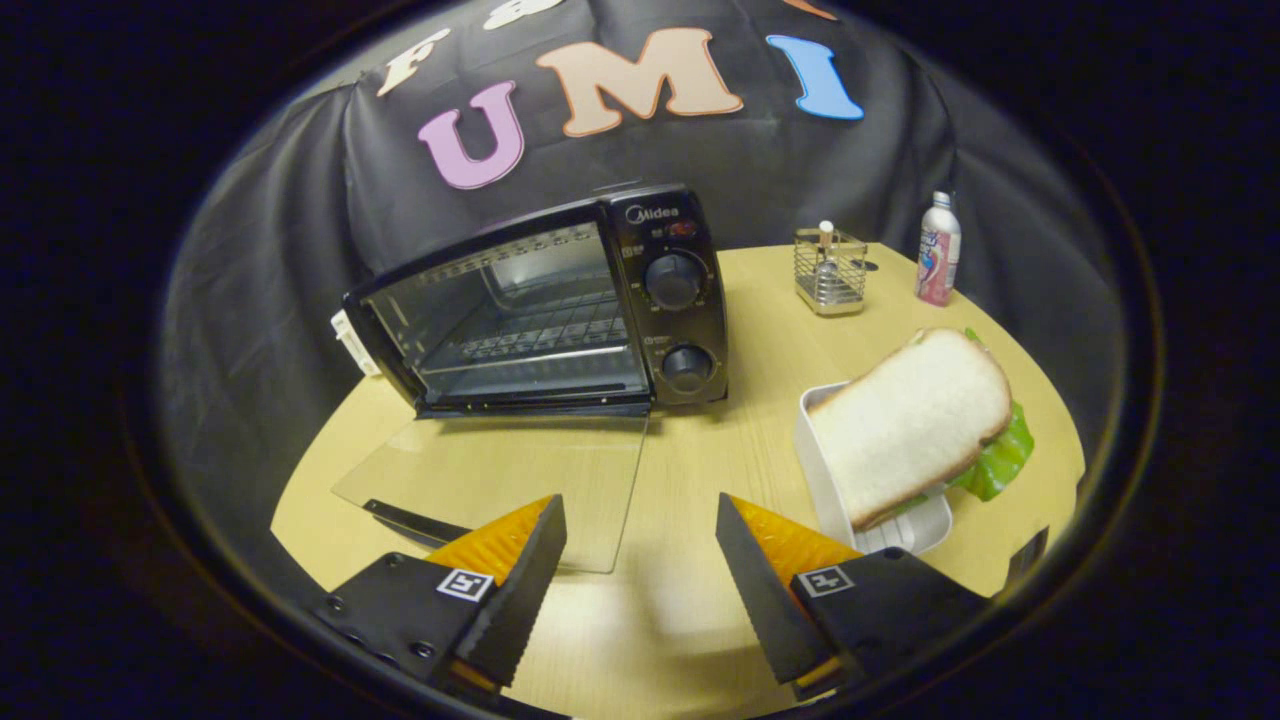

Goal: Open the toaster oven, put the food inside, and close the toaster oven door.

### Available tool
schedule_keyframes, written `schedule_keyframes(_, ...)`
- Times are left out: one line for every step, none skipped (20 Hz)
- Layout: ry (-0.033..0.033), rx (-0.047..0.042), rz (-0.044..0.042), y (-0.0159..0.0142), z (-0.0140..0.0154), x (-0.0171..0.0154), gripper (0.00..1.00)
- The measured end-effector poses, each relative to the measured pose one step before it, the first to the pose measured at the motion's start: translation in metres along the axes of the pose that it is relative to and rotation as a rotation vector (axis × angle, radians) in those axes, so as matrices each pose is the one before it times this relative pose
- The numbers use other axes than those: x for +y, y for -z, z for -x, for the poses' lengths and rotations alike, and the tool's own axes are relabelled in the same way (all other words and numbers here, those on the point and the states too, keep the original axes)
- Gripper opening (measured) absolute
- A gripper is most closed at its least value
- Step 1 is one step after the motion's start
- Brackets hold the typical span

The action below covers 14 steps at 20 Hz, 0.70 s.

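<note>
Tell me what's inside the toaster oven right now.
The toaster oven stands open, its glass door folded flat on the table. Inside is a bare wire rack, no food. The sandwich sits in its white tray. The gripper is open, holding nothing.

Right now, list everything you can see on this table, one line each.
toaster oven: one, black, at the back of the table, beyond the fingers.
oven door: one, clear glass, folded down flat on the table just ahead of the fingers.
sandwich: one, white bread with green lettuce, leaning on the tray.
tray: one, white, right of the oven.
wire holder: one, metal, behind the tray.
bottle: one, pink and white, beside the holder.
table: one, light wood.
fingers: two, spread apart, holding nothing.
</note>
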<state>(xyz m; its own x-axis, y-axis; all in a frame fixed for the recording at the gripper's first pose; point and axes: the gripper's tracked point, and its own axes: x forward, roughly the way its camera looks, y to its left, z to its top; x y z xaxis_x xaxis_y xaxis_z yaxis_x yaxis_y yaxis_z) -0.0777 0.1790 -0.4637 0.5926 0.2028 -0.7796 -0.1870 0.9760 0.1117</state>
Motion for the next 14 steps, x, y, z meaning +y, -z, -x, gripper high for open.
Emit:
schedule_keyframes(0.00448, 0.00746, 0.00737, 0.00435, -0.00122, -0.0012, 0.94)
schedule_keyframes(0.00357, 0.00756, 0.00537, 0.00462, -0.00271, -0.00022, 0.94)
schedule_keyframes(0.0048, 0.01418, 0.00165, 0.0045, -0.00278, -0.00148, 0.94)
schedule_keyframes(-0.00237, 0.00306, -0.01156, 0.00092, -0.00166, -0.0004, 0.94)
schedule_keyframes(0.00083, -0.00487, -0.00702, -0.00105, -0.00025, -0.00106, 0.94)
schedule_keyframes(-0.00007, 0.00304, -0.00247, -0.00052, -0.00206, -0.00057, 0.94)
schedule_keyframes(-0.00549, 0.00333, -0.00659, -0.00022, 0.00035, -0.00026, 0.94)
schedule_keyframes(-0.0078, 0.00194, -0.0113, -0.00119, 0.00095, 0.00054, 0.94)
schedule_keyframes(-0.00471, -0.00863, -0.01197, -0.00397, 0.00157, -0.00142, 0.94)
schedule_keyframes(-0.00132, -0.01768, -0.0105, -0.00675, 0.00341, -0.00321, 0.94)
schedule_keyframes(0.00284, -0.02061, -0.00546, -0.00831, 0.00294, -0.00378, 0.94)
schedule_keyframes(0.00086, -0.02279, -0.00449, -0.00738, 0.00355, -0.00377, 0.94)
schedule_keyframes(0.00092, -0.02333, -0.0056, -0.00934, 0.00301, -0.00451, 0.94)
schedule_keyframes(0.00649, -0.02379, -0.00848, -0.0099, 0.00332, -0.0075, 0.94)
